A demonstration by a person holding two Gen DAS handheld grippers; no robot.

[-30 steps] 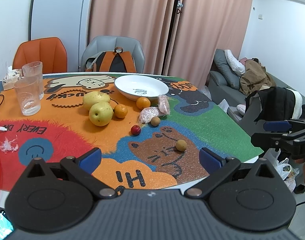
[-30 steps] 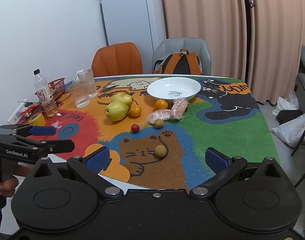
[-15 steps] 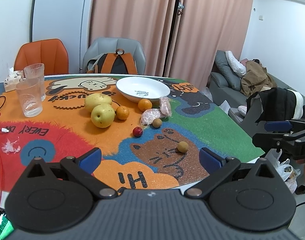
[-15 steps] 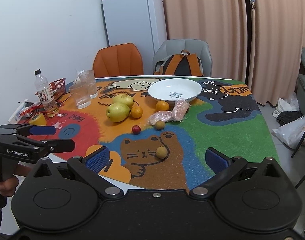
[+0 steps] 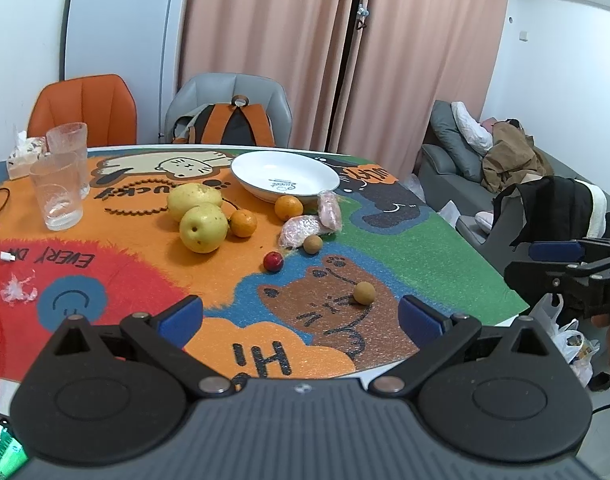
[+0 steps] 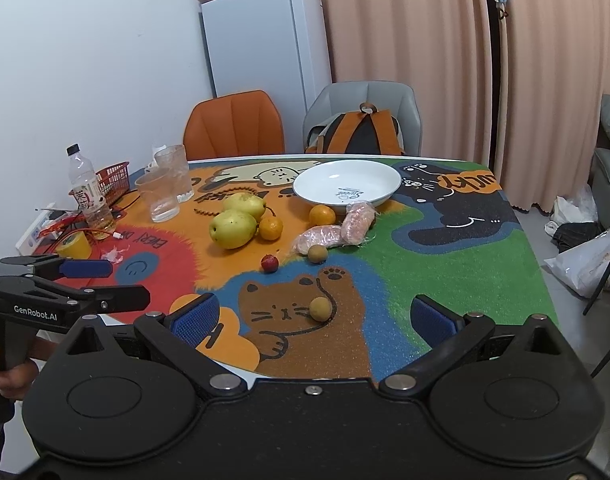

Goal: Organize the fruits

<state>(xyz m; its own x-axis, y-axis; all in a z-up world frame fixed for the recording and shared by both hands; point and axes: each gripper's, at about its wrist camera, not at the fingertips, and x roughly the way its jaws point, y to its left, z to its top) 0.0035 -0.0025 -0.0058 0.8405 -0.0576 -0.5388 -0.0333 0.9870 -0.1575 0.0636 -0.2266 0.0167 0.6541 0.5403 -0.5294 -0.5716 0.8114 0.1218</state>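
Inspected from both wrist views, left to right.

Far left of surface: plastic bottle, red basket, two drinking glasses standing upright, one behind the other.

Left of centre: two yellow pears touching each other, small orange pressed against the nearer pear. Empty white plate further back; second orange touching its near rim.

Centre: two wrapped pink parcels lying just beside the plate, one brown round fruit touching the nearer parcel. Small red fruit just left of it, apart from the rest.

Nearest the edge: lone brown round fruit on the cat drawing, well apart from the cluster.

Left claw: spread wide, nothing between the blue pads, held at the near edge of the surface. Lone brown fruit ahead and slightly right of its midline, not touched.

Right claw: likewise spread wide and empty, held low at the near edge. Lone brown fruit lying almost on its midline, just ahead of the pads, untouched.

Each claw visible in the other's view at the frame edge, off the surface.
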